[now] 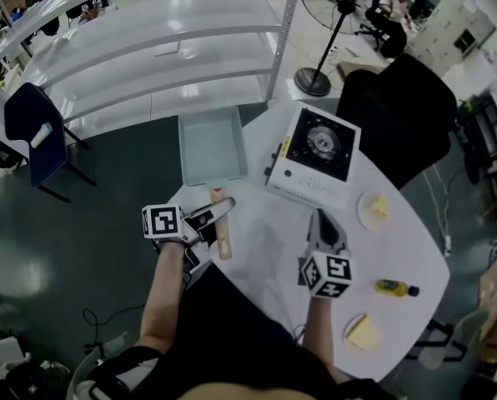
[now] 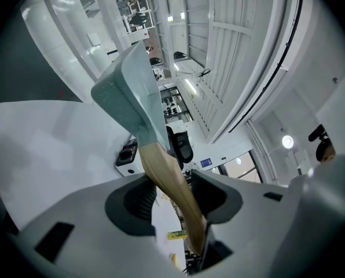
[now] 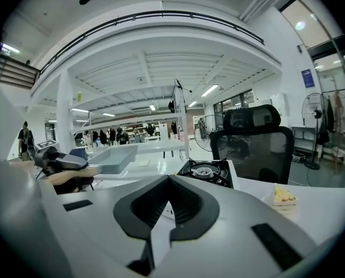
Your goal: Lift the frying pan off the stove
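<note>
Pale grey-blue square frying pan (image 1: 212, 146) | wooden handle (image 1: 223, 242) | in left gripper (image 1: 216, 216)

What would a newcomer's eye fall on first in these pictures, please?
The square grey-blue frying pan, held by its wooden handle in the left gripper, is left of the stove, not on it. The black-topped stove stands bare at the far side of the white table. The right gripper hovers shut and empty before it.

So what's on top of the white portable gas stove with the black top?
Nothing: its round burner stands bare. The square pale-blue frying pan is off to the side, wooden handle in the left gripper. The stove hides the table beneath.
</note>
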A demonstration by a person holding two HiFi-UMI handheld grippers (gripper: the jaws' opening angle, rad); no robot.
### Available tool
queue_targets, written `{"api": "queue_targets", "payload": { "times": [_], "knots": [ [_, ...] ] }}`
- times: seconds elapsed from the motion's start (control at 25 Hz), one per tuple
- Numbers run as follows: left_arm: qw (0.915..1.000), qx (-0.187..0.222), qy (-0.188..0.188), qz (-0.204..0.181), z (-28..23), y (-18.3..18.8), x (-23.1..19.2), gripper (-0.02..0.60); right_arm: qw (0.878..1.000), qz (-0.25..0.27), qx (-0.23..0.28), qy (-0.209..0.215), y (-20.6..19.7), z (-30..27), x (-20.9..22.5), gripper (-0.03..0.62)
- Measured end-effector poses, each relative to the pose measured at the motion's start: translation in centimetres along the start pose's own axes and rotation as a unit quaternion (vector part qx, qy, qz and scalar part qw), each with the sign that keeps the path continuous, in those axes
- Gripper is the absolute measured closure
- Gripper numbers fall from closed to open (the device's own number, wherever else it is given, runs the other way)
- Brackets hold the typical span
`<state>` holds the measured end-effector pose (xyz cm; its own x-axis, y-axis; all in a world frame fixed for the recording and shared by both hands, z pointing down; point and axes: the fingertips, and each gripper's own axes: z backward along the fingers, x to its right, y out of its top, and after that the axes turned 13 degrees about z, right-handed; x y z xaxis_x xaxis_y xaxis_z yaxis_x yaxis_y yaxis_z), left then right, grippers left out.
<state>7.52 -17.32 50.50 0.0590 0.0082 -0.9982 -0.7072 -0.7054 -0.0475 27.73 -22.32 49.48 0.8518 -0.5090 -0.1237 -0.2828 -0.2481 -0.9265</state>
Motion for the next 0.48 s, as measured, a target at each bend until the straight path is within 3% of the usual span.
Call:
{"api": "queue_targets", "payload": {
  "times": [0.48],
  "knots": [
    [0.9999, -0.014, -0.003, 0.003, -0.52, -0.62, 0.47, 0.394, 1.0, -0.007, -0.004, -0.008, -0.09, 0.65, -0.02, 0.589]
  ]
}}
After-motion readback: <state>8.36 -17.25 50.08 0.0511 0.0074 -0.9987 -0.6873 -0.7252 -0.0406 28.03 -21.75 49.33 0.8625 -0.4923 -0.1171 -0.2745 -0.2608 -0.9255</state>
